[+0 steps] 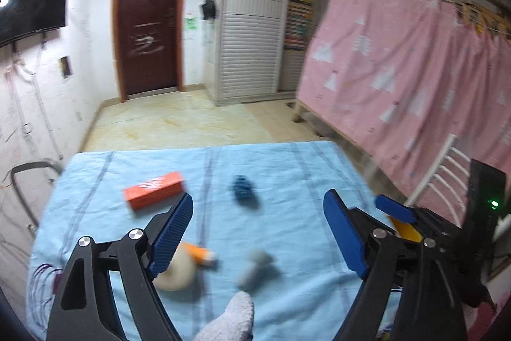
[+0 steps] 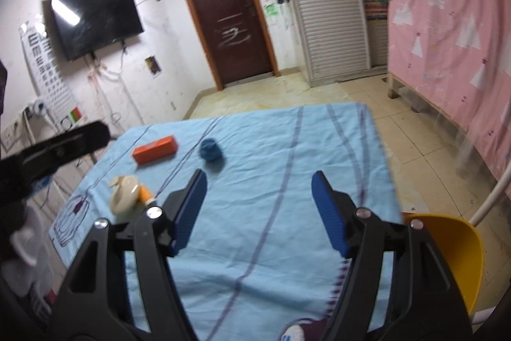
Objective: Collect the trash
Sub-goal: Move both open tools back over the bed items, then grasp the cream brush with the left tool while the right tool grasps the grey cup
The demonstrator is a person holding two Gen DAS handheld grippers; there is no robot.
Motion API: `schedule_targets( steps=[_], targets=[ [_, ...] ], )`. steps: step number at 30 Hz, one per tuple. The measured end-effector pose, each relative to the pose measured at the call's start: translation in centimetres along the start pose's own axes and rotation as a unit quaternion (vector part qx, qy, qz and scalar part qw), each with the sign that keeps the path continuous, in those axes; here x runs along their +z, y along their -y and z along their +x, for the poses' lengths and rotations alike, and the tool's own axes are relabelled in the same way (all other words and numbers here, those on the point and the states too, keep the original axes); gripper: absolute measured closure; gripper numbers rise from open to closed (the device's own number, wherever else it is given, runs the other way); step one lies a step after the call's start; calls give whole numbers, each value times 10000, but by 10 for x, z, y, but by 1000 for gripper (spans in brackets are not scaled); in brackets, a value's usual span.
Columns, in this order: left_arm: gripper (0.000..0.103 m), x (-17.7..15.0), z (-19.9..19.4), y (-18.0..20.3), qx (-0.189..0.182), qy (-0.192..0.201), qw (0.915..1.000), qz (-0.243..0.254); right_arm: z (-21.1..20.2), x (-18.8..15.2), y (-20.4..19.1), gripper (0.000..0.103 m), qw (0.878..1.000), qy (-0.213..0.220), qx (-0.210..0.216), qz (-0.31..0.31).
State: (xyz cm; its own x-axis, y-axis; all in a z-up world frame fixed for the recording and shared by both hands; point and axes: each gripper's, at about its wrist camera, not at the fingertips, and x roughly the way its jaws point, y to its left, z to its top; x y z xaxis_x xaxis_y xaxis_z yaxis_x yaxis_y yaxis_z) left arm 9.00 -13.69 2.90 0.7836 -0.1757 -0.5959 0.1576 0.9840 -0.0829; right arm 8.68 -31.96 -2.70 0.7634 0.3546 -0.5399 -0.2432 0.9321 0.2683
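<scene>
Your left wrist camera looked forward and down along left gripper (image 1: 258, 232), jaws apart, low and close over table's blue cloth (image 1: 287, 168). It faced brown door (image 1: 148, 21) beyond table. Your right wrist camera looked same way along right gripper (image 2: 258, 213), jaws apart, set farther back from door, wall TV (image 2: 95, 18) left of door in frame. Both views shared cloth, orange box (image 1: 155, 190) (image 2: 155, 149), blue lump (image 1: 243, 188) (image 2: 210, 150), door, pink curtain (image 1: 415, 69) (image 2: 447, 21) right of door.
</scene>
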Motion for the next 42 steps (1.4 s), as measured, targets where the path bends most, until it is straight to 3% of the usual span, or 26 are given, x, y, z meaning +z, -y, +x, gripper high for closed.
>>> schedule_targets(
  steps=[11, 27, 29, 31, 38, 40, 42],
  targets=[
    [27, -13, 15, -62, 336, -254, 9984, -365, 28, -6, -49, 30, 9977, -392, 215, -501],
    [28, -43, 59, -87, 447, -846, 9947, -366, 49, -20, -91, 25, 9846, -996, 587, -1311],
    [32, -44, 63, -88, 431, -885, 9945, -366, 50, -24, -97, 24, 9806, -1088, 612, -1514],
    [44, -46, 67, -90, 382, -959, 9940, -358, 52, -27, -105, 24, 9761, -1177, 634, -1715],
    [60, -45, 69, -94, 357, -897, 9948, -317, 62, -28, -113, 23, 9689, -1353, 614, -1977],
    [77, -43, 68, -97, 348, -853, 9952, -342, 65, -27, -113, 23, 9683, -1386, 608, -1985],
    [79, -42, 68, -100, 305, -850, 9953, -353, 68, -27, -113, 23, 9671, -1442, 611, -2005]
  ],
)
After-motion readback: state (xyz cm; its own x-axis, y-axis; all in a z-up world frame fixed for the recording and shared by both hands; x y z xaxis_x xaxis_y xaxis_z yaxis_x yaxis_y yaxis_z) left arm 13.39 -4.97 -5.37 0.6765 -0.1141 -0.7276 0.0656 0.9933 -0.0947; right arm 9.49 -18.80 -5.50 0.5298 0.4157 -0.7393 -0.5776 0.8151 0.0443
